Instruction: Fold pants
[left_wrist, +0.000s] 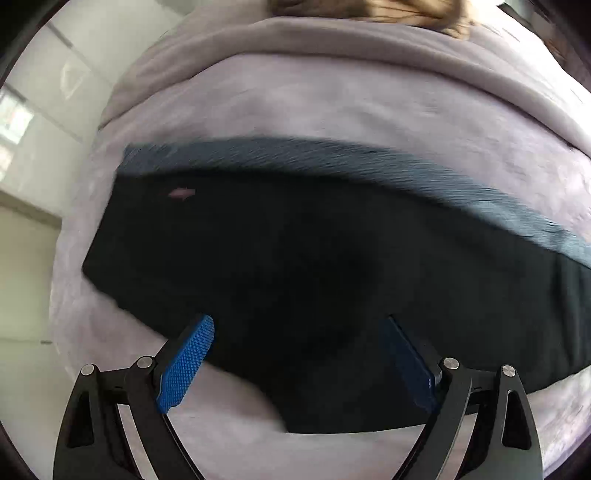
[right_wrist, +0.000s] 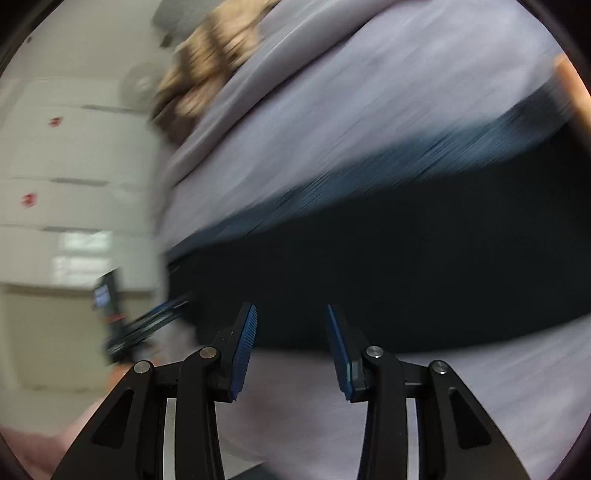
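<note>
Left gripper (left_wrist: 299, 325) spread wide, nothing between pads, hovering over dark pants (left_wrist: 314, 280) lying flat on lilac blanket (left_wrist: 332, 107). Right gripper (right_wrist: 291, 314) partly apart, empty, pants (right_wrist: 406, 266) toward one o'clock; view blurred.

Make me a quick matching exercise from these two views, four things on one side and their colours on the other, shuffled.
Things:
1. pants
2. blanket
3. pads on the left gripper fingers
4. ribbed band along the pants' far edge

Colours:
A. pale lilac-grey
B. bright blue
C. black
D. dusky blue

Pairs: 1-C, 2-A, 3-B, 4-D
</note>
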